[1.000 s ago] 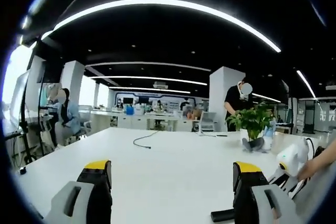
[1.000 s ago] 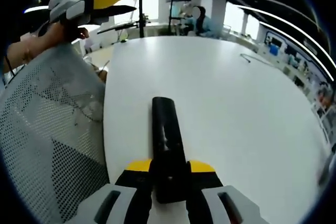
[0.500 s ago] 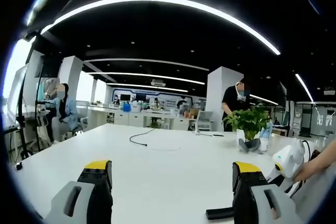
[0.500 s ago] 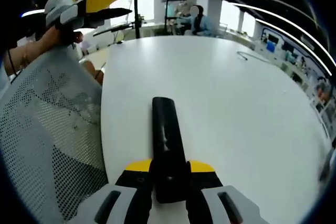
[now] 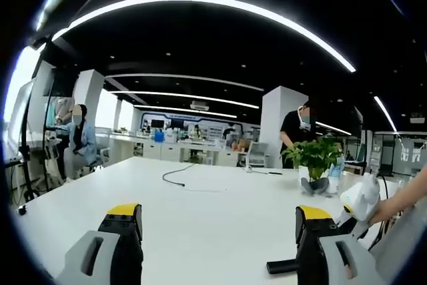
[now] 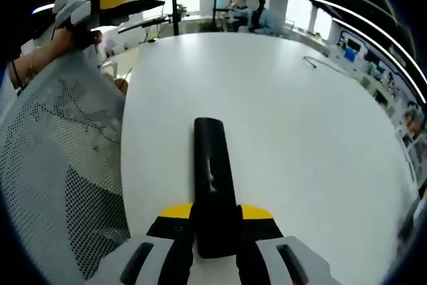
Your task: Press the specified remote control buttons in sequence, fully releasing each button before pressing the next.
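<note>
A long black plastic remote control (image 6: 213, 178) is clamped at its near end by the right gripper (image 6: 216, 221), its long axis running straight out from the fingers over the white table (image 6: 300, 131), while the left gripper (image 5: 217, 221) is held wide apart, well off.

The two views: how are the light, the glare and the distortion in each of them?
Left gripper view: dark ceiling, bright curved light strips bent by the fisheye, window glare at the left edge, distant desks soft. Right gripper view: evenly lit white table with soft sheen, the remote sharp in the right claw, edges stretched, mesh chair back bulging.
</note>
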A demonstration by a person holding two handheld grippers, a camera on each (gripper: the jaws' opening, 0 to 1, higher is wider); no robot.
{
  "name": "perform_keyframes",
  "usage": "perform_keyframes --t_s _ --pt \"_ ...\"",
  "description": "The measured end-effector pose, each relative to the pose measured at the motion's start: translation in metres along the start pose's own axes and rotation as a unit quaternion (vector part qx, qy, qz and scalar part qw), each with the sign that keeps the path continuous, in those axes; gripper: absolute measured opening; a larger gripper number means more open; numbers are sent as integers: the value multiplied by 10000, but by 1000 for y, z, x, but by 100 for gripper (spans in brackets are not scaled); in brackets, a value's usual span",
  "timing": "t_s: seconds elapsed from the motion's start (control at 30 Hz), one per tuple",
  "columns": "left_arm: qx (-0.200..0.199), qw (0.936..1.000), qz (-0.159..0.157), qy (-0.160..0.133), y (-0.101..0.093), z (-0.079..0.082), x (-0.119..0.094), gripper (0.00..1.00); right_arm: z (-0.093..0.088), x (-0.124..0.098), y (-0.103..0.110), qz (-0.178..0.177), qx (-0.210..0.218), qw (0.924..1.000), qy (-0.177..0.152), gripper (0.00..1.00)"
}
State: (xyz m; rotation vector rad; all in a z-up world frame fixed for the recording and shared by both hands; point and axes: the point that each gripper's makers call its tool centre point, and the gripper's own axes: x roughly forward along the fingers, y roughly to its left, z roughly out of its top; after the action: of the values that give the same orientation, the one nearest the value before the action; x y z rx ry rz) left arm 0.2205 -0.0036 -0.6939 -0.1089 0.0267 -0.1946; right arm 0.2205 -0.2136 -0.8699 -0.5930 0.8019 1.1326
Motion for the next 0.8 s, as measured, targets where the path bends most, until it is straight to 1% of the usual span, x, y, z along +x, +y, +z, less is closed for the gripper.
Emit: perform_keyframes --t_s 0.1,0.17,0.3,0.53,0.7,0.8 --pt "-1 10000 -15 59 -1 -2 0 99 1 -1 -1 44 -25 10000 12 21" --pt "56 10000 -8 54 -1 -2 0 99 2 0 -3 66 -31 10000 18 21" --pt "47 10000 -5 38 0 -1 0 99 5 3 -9 73 -54 10000 38 21" --pt "33 9998 -119 138 -5 -5 1 98 9 6 -21 78 18 10000 48 21" --pt "64 9998 -116 144 -5 -5 1 98 11 7 -32 127 70 9999 49 21" --pt "62 9998 -102 151 -4 -5 1 97 12 8 -37 166 21 9998 83 21"
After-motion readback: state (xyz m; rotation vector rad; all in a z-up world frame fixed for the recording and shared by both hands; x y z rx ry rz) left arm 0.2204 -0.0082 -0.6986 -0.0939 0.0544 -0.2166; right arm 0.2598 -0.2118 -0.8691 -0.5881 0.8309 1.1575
